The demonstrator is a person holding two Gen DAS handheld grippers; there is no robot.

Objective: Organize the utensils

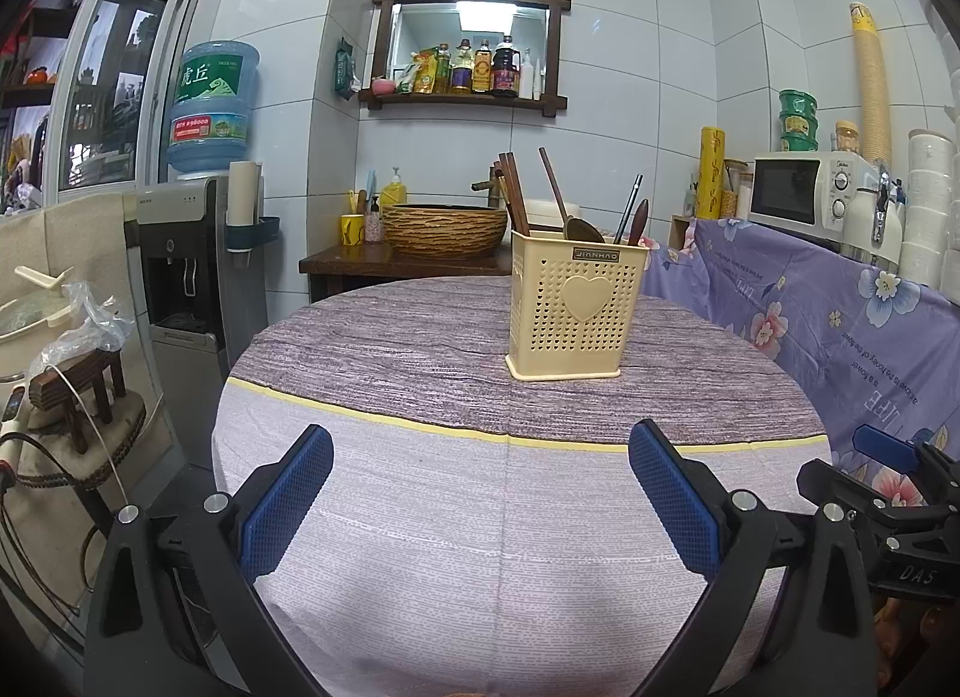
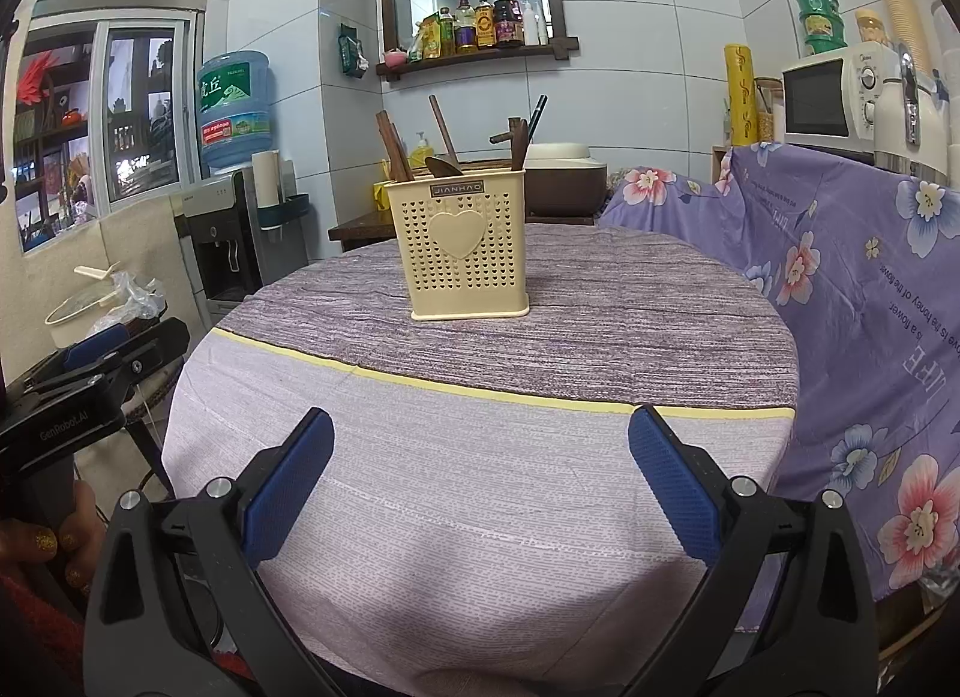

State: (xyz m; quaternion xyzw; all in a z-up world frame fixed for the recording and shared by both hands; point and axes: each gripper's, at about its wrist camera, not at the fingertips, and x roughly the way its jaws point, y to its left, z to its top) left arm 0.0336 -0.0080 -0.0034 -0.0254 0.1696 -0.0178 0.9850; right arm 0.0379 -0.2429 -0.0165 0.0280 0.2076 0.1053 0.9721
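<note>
A cream perforated utensil holder point(image 1: 573, 310) with a heart on its front stands upright on the far half of the round table point(image 1: 420, 517). It holds wooden chopsticks point(image 1: 516, 196), a wooden spoon point(image 1: 561, 205) and dark utensils. It also shows in the right wrist view point(image 2: 465, 253). My left gripper point(image 1: 480, 451) is open and empty above the near table edge. My right gripper point(image 2: 480, 445) is open and empty, also well short of the holder. Each gripper shows at the edge of the other's view, the right one point(image 1: 888, 448) and the left one point(image 2: 96, 349).
The table wears a lilac and purple cloth point(image 2: 480, 487) with a yellow stripe. A floral purple cover point(image 2: 870, 337) drapes a counter at the right, with a microwave point(image 1: 804, 190) on it. A water dispenser point(image 1: 186, 253) stands at the left. A woven basin point(image 1: 444, 229) sits behind the table.
</note>
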